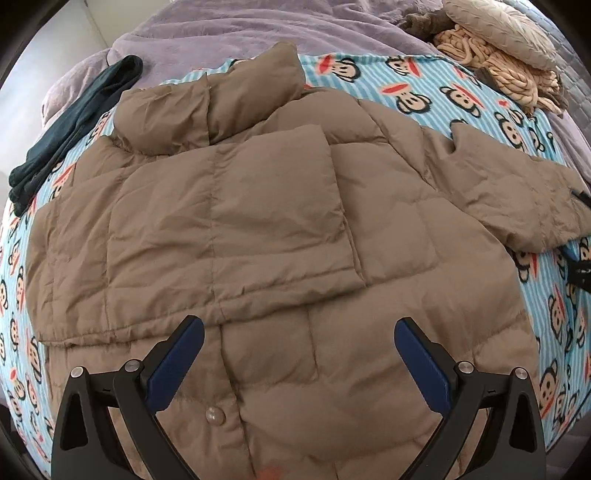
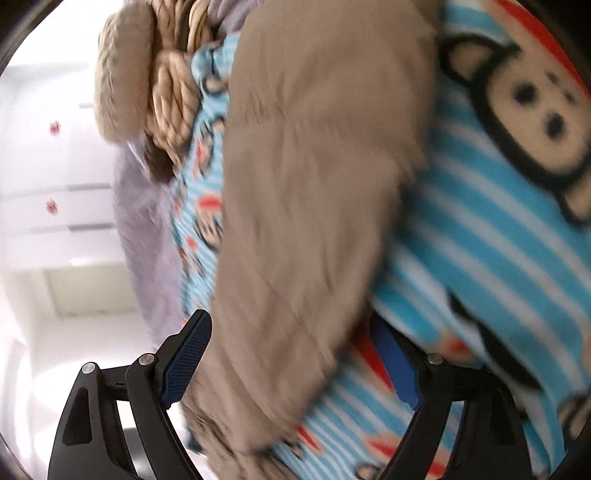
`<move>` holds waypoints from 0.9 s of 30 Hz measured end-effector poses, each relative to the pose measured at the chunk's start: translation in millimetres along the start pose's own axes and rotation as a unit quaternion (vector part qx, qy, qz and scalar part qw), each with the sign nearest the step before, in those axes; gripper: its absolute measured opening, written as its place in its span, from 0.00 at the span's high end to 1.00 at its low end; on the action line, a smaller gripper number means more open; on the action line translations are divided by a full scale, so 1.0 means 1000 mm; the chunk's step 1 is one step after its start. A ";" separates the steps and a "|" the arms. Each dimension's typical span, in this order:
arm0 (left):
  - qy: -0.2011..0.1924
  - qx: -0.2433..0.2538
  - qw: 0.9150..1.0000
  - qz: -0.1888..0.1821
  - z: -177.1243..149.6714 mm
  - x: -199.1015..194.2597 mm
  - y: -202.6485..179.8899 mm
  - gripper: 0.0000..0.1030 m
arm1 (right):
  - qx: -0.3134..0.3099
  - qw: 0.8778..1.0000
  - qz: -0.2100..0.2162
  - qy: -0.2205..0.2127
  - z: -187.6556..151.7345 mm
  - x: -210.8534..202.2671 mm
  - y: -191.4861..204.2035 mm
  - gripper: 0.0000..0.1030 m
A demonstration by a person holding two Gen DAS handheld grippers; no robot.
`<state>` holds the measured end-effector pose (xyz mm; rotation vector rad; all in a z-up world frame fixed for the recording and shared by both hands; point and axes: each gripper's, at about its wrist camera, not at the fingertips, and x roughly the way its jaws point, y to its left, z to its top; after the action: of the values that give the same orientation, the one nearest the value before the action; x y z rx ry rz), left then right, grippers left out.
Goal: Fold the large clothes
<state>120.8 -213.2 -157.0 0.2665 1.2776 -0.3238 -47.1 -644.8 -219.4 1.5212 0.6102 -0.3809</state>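
So the jacket [image 1: 280,236] is a big tan puffer, spread flat on a bed over a blue striped blanket [image 1: 436,88] with cartoon monkey faces all over it. One sleeve [image 1: 221,221] is already folded in across the chest, lying over the front panels, which makes sense as the first step of squaring the thing up. The other sleeve [image 1: 517,199] is stretched out to the side onto the blanket, so I'd guess that one's next. The collar [image 1: 207,107] is bunched up at the far end, and there's a snap button [image 1: 215,415] visible on the near hem.

The left hand-held gripper [image 1: 299,363] hangs over the lower front of the jacket pointing steeply down, jaws spread wide apart with nothing between them, not gripping anything. Looks like it's parked there so it can pin or pinch the hem when needed.

The right hand-held gripper [image 2: 291,363] view is pretty blurry, so it's moving. Its jaws are apart too, and the end of the loose sleeve [image 2: 314,206] sits right between them along with a bit of blanket, but the pads aren't pressing on it as far as I can tell. My read is it's lining up to grab that cuff.

Further out: a dark teal garment [image 1: 74,125] lies on the blanket's edge, a purple bedspread [image 1: 258,26] sits behind, plus a chunky knit cushion [image 1: 506,74] and a beige pillow [image 1: 502,29] in the corner
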 end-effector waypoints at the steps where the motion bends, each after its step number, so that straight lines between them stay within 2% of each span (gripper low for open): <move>1: 0.003 -0.005 1.000 -0.003 0.001 0.001 0.001 0.00 | 0.005 1.000 0.007 -0.002 0.003 0.003 0.001 0.13; 5: 0.010 -0.019 0.999 -0.033 0.006 0.001 0.006 0.00 | 0.011 1.000 0.019 -0.005 0.011 0.008 0.010 0.14; 6: 0.008 -0.022 0.999 -0.040 0.007 -0.001 0.007 0.00 | 0.015 1.000 0.016 -0.003 0.012 0.008 0.011 0.21; 7: 0.005 -0.024 0.999 -0.042 0.009 -0.003 0.008 0.00 | 0.018 1.000 0.012 -0.002 0.011 0.008 0.012 0.30; 9: -0.005 -0.026 0.999 -0.037 0.012 -0.008 0.012 0.00 | 0.028 1.000 0.008 0.001 0.012 0.009 0.012 0.86; 10: -0.011 -0.027 0.999 -0.034 0.014 -0.011 0.015 0.00 | 0.031 0.999 0.018 -0.001 0.012 0.008 0.013 0.94; 15: -0.040 -0.042 0.998 -0.024 0.024 -0.026 0.034 0.00 | -0.032 0.999 0.038 -0.016 0.006 -0.008 0.047 0.94; 19: -0.053 -0.053 0.997 -0.008 0.030 -0.031 0.053 0.00 | -0.121 0.991 0.056 -0.007 -0.013 -0.014 0.103 0.94; 22: -0.057 -0.070 0.996 -0.007 0.029 -0.034 0.068 0.00 | -0.203 0.977 0.067 0.013 -0.043 -0.009 0.153 0.94; 25: -0.062 -0.084 0.995 -0.005 0.024 -0.037 0.082 0.00 | -0.284 0.955 0.073 0.038 -0.081 0.005 0.202 0.94; 27: -0.066 -0.093 0.993 -0.002 0.022 -0.037 0.092 0.00 | -0.340 0.936 0.072 0.055 -0.112 0.017 0.231 0.94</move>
<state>166.1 -133.0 -114.0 0.0823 1.1698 -0.2189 88.0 -523.4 -36.6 0.9123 0.6287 0.0393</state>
